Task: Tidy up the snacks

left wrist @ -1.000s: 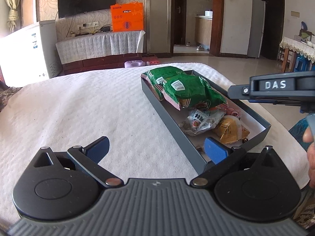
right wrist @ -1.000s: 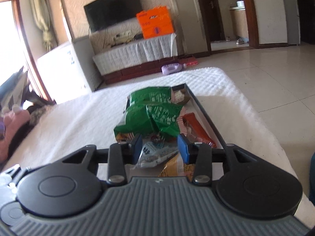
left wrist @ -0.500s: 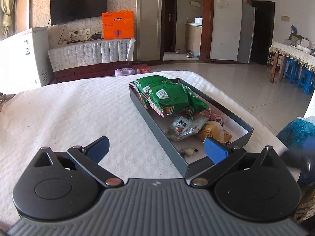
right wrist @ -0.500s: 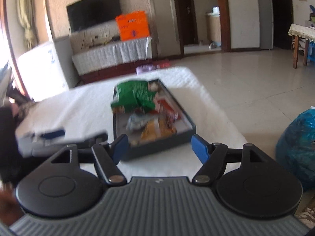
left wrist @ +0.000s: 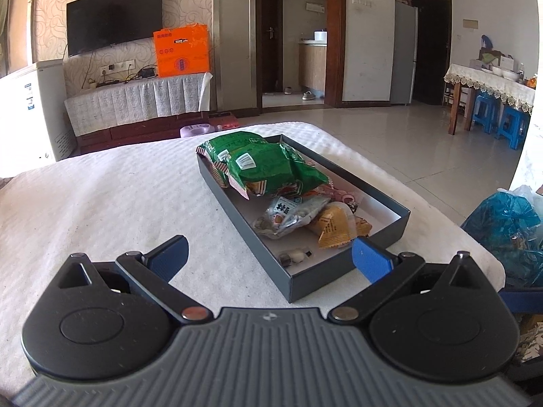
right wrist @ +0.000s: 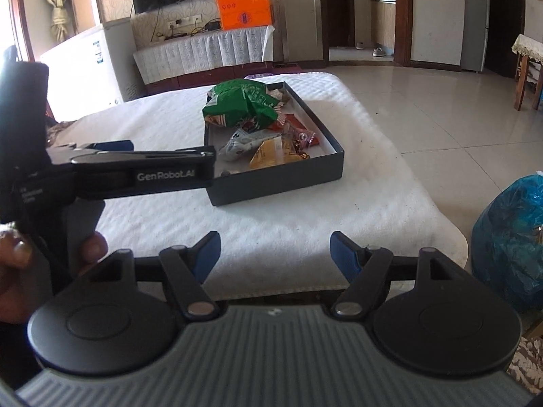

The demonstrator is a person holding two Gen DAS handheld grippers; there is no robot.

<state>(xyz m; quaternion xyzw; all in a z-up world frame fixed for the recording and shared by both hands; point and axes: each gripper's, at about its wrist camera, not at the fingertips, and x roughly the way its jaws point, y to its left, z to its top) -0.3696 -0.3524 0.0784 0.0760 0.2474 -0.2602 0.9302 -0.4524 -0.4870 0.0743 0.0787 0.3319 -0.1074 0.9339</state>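
Now that the snacks (right wrist: 261,129) all lie inside the dark tray (right wrist: 278,179) on the white-covered counter (right wrist: 298,230), the right gripper (right wrist: 275,254) stands back near the counter's edge, its jaws wide with nothing between them. A second ago it hung over the tray, half closed around a silver packet (right wrist: 242,142); the jaws opened right after, so that packet looks delivered. Beside the tray, the left gripper (left wrist: 268,257) is spread just as wide and empty, as before.
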